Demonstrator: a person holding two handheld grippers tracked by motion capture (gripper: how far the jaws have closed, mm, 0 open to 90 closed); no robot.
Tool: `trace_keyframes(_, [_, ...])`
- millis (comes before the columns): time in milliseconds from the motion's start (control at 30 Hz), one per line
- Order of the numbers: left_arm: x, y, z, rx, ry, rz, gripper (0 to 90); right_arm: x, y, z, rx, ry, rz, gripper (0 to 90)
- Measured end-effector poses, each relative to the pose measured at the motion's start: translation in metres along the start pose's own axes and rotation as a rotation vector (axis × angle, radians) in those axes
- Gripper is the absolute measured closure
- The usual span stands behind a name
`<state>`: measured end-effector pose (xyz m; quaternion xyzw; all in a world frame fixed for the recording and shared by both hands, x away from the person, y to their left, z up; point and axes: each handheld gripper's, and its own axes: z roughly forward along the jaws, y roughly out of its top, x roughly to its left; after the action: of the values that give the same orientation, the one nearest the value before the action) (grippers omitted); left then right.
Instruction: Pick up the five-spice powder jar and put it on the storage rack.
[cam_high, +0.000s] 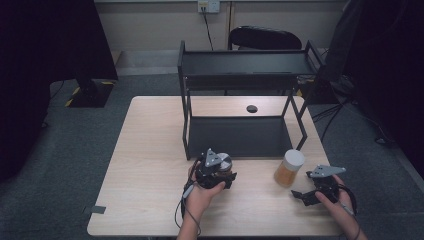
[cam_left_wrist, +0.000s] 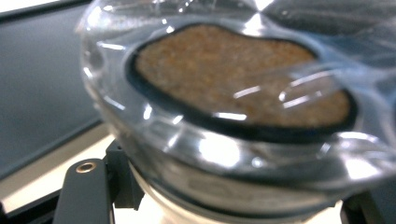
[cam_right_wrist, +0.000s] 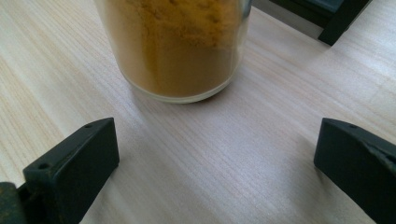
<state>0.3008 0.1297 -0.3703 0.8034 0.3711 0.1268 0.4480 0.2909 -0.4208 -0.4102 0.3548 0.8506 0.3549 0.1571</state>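
While the left hand-held gripper (cam_high: 223, 170) sits at about six o'clock on the surface (cam_high: 150, 165), just in front of the black shelf rack (cam_high: 235, 135), its jaws are clamped on a clear glass jar (cam_left_wrist: 233, 107). In the left gripper view the jar is tipped toward the camera, so its round base faces the lens and a brown, grainy filling shows through the glass inside a dark ring. The jaws stand as far in as the jar's width allows, one black jaw showing at the lower left edge of that view against the glass. In the high view the person's left hand (cam_high: 202, 192) wraps the gripper body from below, and the jar's grey top shows just beyond the three-cornered plate.

At about four o'clock on the surface, the right hand-held gripper (cam_high: 300, 195) lies low with its jaws spread wide and nothing between them. A second jar (cam_high: 289, 168), with a white lid and orange-yellow powder, stands upright just ahead of it. In the right gripper view that jar (cam_right_wrist: 177, 46) stands beyond the two jaw tips, apart from both, resting on the pale wood.
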Motion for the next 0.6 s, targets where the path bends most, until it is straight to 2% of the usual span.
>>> trace_keyframes(333, [0.009, 0.023, 0.005, -0.007, -0.002, -0.011, 31.5, 0.000, 0.000, 0.000, 0.000, 0.000, 0.000, 0.0])
trace_keyframes(600, [0.014, 0.042, 0.008, -0.008, 0.001, -0.001, 31.5, 0.000, 0.000, 0.000, 0.000, 0.000, 0.000, 0.0])
